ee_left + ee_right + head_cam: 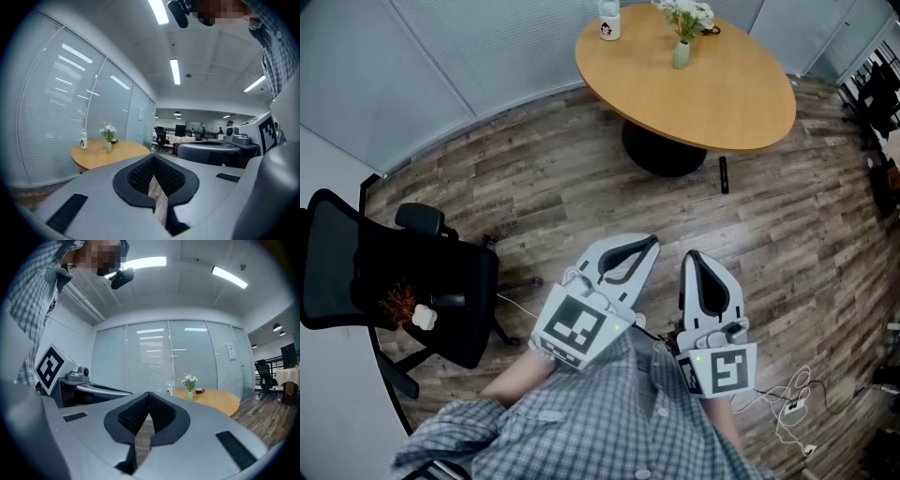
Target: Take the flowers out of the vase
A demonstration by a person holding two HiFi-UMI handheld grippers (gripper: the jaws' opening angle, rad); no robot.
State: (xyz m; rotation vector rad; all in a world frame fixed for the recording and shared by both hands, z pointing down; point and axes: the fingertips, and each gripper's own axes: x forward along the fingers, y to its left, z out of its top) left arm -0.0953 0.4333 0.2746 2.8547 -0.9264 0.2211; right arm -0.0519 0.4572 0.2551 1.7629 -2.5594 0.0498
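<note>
White flowers (687,14) stand in a small pale green vase (682,54) on a round wooden table (741,103) far across the room. The flowers (108,131) in their vase (108,147) also show small in the left gripper view, and the flowers (189,380) with the vase (190,395) in the right gripper view. Both grippers are held close to my body, well short of the table. My left gripper (649,242) is shut and empty. My right gripper (690,257) is shut and empty too, pointing toward the table.
A white bottle (609,20) stands on the table left of the vase, and a dark cup (200,391) sits behind it. A black office chair (403,281) is at my left. Cables (787,398) lie on the wood floor at the right. A black remote-like object (724,174) lies near the table base.
</note>
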